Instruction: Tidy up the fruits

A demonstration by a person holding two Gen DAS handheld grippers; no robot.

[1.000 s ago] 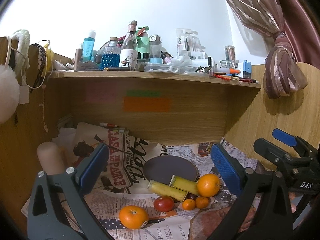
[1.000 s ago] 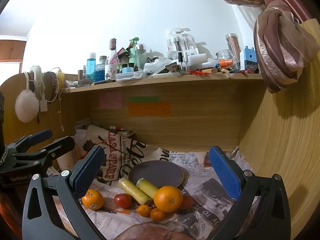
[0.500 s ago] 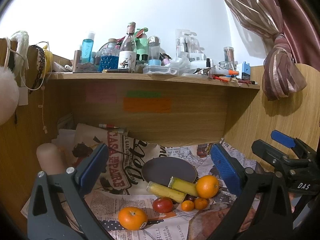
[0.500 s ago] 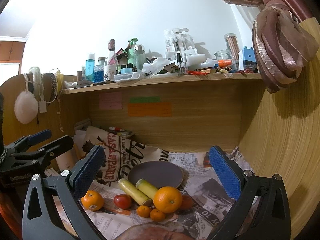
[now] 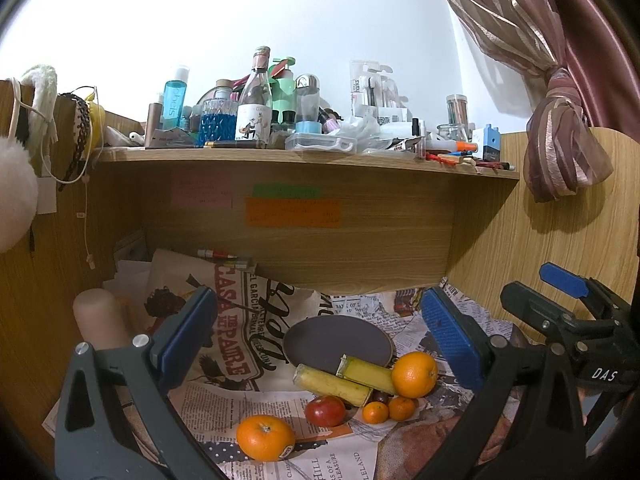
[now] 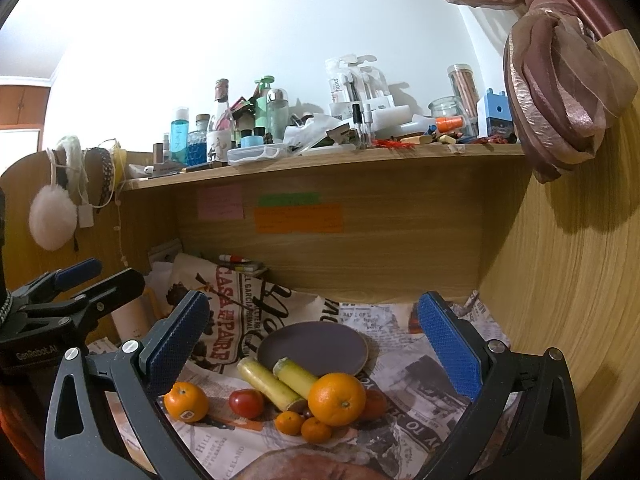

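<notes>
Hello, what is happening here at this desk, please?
A person holds a gripper in each hand above a desk covered with newspaper. Both the left gripper and the right gripper are open and hold nothing. In front of them lie two oranges, a red fruit, two small tangerines and two yellow sticks beside an empty dark plate. No fruit is on the plate yet.

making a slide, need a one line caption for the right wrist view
Open right gripper hovers over oranges, a tomato and yellow stalks beside an empty plate.
</notes>
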